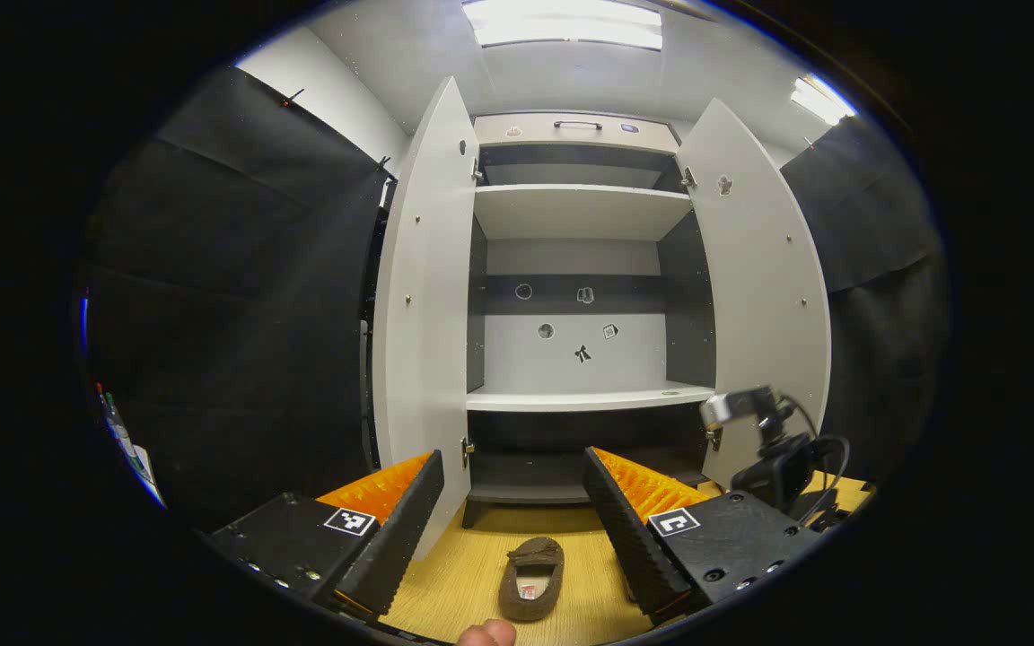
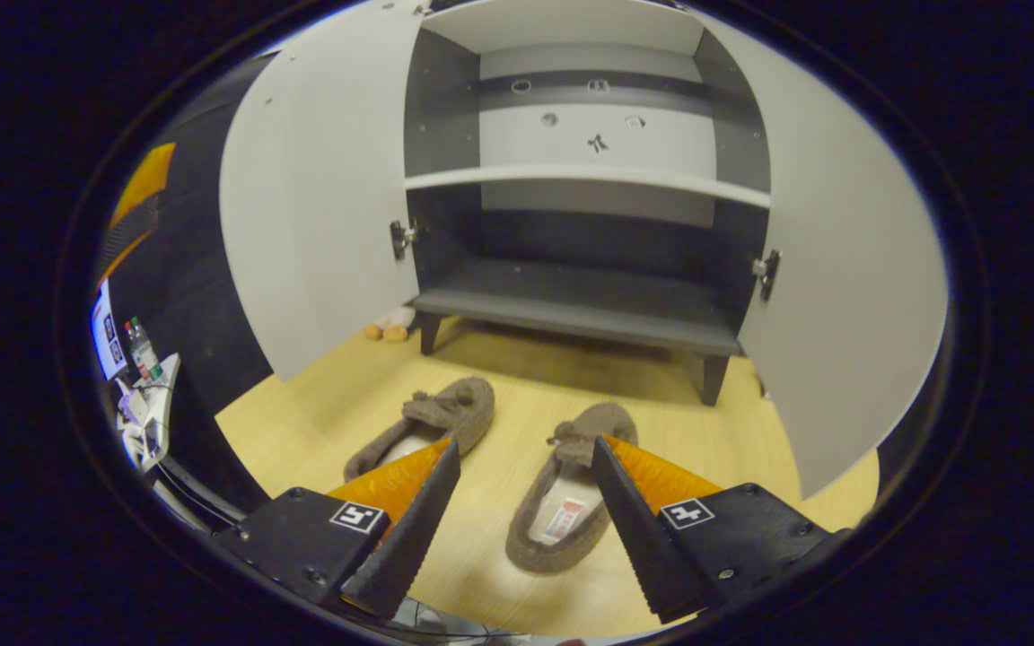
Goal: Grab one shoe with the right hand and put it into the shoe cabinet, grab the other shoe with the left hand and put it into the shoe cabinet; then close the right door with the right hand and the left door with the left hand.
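The shoe cabinet stands on the wooden floor with both doors swung wide: the left door and the right door. Two brown slippers lie on the floor in front of its bottom shelf, toes toward it, side by side but apart. The right gripper hangs spread open just above the right slipper, gripping nothing; the left slipper lies beside it. The left gripper is held higher, facing the open cabinet, fingers parted and empty, with one slipper on the floor below.
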### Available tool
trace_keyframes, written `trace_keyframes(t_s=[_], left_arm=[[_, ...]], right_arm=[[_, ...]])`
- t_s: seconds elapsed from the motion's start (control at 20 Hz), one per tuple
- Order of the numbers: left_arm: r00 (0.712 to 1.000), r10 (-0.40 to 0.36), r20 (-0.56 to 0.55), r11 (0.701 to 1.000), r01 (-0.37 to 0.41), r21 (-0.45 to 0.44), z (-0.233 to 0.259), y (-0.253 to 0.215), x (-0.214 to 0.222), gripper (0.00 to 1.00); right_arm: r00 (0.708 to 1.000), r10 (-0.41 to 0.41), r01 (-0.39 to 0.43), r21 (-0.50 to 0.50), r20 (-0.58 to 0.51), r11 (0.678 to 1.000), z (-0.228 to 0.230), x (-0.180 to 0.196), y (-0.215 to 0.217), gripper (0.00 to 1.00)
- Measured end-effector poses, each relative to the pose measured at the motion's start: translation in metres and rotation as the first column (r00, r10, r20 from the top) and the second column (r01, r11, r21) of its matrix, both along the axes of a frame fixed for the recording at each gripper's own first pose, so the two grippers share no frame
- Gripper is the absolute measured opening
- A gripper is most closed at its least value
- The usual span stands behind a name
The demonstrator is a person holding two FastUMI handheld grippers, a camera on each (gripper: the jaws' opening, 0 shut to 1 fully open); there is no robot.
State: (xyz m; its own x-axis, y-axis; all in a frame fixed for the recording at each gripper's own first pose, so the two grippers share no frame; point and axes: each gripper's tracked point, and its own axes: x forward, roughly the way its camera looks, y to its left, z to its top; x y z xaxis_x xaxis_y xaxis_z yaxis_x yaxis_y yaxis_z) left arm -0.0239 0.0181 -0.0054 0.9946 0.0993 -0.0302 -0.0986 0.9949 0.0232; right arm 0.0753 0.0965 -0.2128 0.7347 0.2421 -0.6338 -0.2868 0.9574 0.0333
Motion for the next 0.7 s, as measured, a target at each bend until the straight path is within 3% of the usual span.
trace_keyframes(t_s=[0.05, 0.2, 0.3, 0.4, 0.6, 0.7], left_arm=[[1.0, 0.002, -0.001, 1.0, -0.002, -0.002, 0.0, 0.0, -0.001, 0.94], [1.0, 0.006, -0.005, 1.0, -0.006, -0.009, -0.002, 0.002, -0.002, 0.95], [1.0, 0.008, -0.01, 1.0, -0.008, -0.009, -0.003, 0.003, -0.003, 0.94], [1.0, 0.01, -0.013, 1.0, -0.011, -0.012, -0.003, 0.004, -0.004, 0.94], [1.0, 0.021, -0.012, 1.0, -0.021, -0.018, -0.004, 0.008, -0.006, 0.94], [0.999, 0.032, -0.009, 0.999, -0.032, 0.01, -0.003, 0.011, -0.005, 0.94]], right_arm=[[0.999, -0.009, 0.008, -0.011, -0.036, 1.0, -0.015, 0.004, 0.0, 0.92], [0.993, -0.027, 0.017, -0.087, -0.113, 0.996, -0.053, 0.021, -0.008, 0.95], [0.984, -0.022, 0.007, -0.085, -0.176, 0.996, -0.07, 0.027, -0.004, 0.94], [0.973, -0.032, 0.012, -0.087, -0.23, 0.996, -0.085, 0.033, -0.002, 0.86], [0.97, -0.093, 0.064, -0.133, -0.226, 0.989, -0.093, 0.051, -0.011, 0.65], [0.968, -0.127, 0.101, -0.13, -0.217, 0.986, -0.097, 0.056, -0.017, 0.43]])
